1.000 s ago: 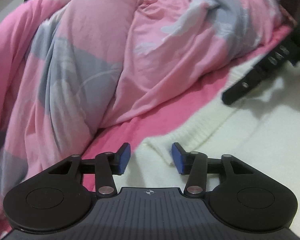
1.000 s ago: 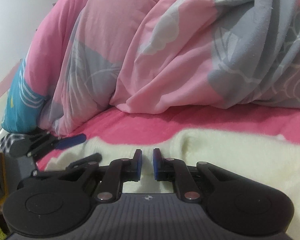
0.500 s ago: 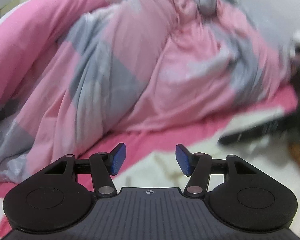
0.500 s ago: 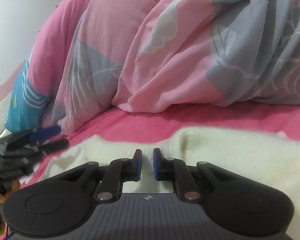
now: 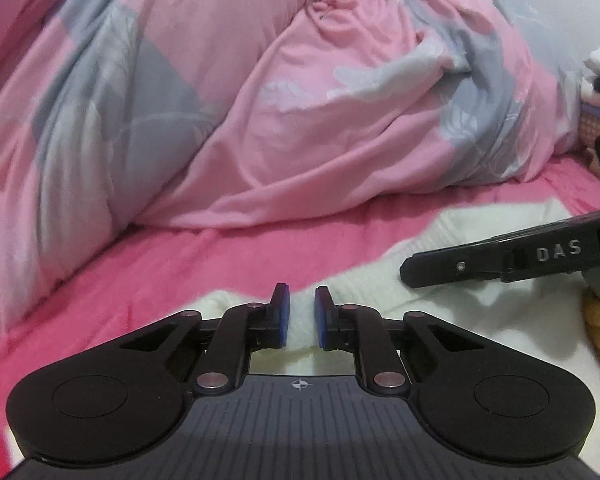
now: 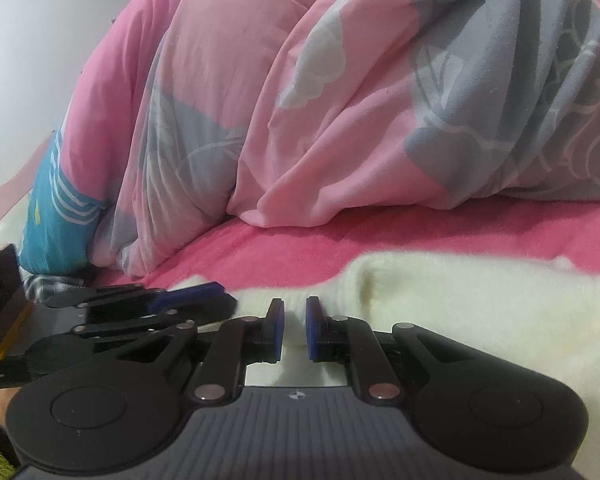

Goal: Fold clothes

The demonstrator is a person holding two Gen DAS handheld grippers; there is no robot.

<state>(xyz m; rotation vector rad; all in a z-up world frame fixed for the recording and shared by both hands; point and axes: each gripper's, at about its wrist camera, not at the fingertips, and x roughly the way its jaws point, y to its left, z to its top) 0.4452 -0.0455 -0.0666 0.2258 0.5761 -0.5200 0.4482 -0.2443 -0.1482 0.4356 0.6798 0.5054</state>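
Observation:
A cream knitted garment (image 5: 480, 312) lies flat on the pink bed sheet (image 5: 228, 264); it also shows in the right wrist view (image 6: 480, 304). My left gripper (image 5: 301, 318) is closed down on the garment's near edge, cream fabric between its blue pads. My right gripper (image 6: 293, 330) is likewise closed on the garment's edge, fabric showing in the narrow gap. The right gripper shows at the right of the left wrist view (image 5: 500, 258); the left gripper shows at the left of the right wrist view (image 6: 148, 306).
A bunched pink and grey duvet (image 5: 300, 100) fills the back of the bed, also in the right wrist view (image 6: 340, 100). A blue patterned cushion (image 6: 56, 216) lies at the far left by the white wall (image 6: 28, 60).
My left gripper has swung right, dropped onto the garment's edge and closed from wide open. My right gripper has stayed closed on the garment, nearly still.

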